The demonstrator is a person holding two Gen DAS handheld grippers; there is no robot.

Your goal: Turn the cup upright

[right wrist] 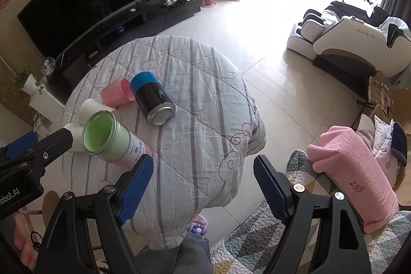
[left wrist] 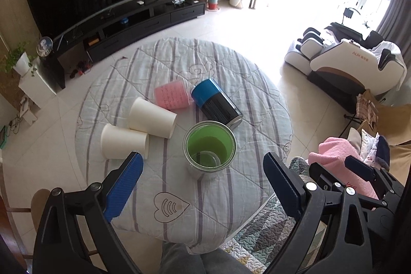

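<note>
A green-lined glass cup (left wrist: 209,147) stands upright on the round cloth-covered table (left wrist: 231,197), mouth up; it also shows in the right wrist view (right wrist: 108,138). My left gripper (left wrist: 203,171) is open, its fingers wide apart on either side of the cup, a little nearer than it, not touching. Two white paper cups (left wrist: 151,117) (left wrist: 123,141), a pink cup (left wrist: 172,96) and a blue-and-black can (left wrist: 217,104) lie on their sides behind it. My right gripper (right wrist: 203,173) is open and empty over the table's right edge.
A pink towel (right wrist: 352,176) lies over quilted cushions at the right. A TV and black cabinet (left wrist: 123,25) stand beyond the table. A massage chair (left wrist: 346,60) is at the far right. The tiled floor surrounds the table.
</note>
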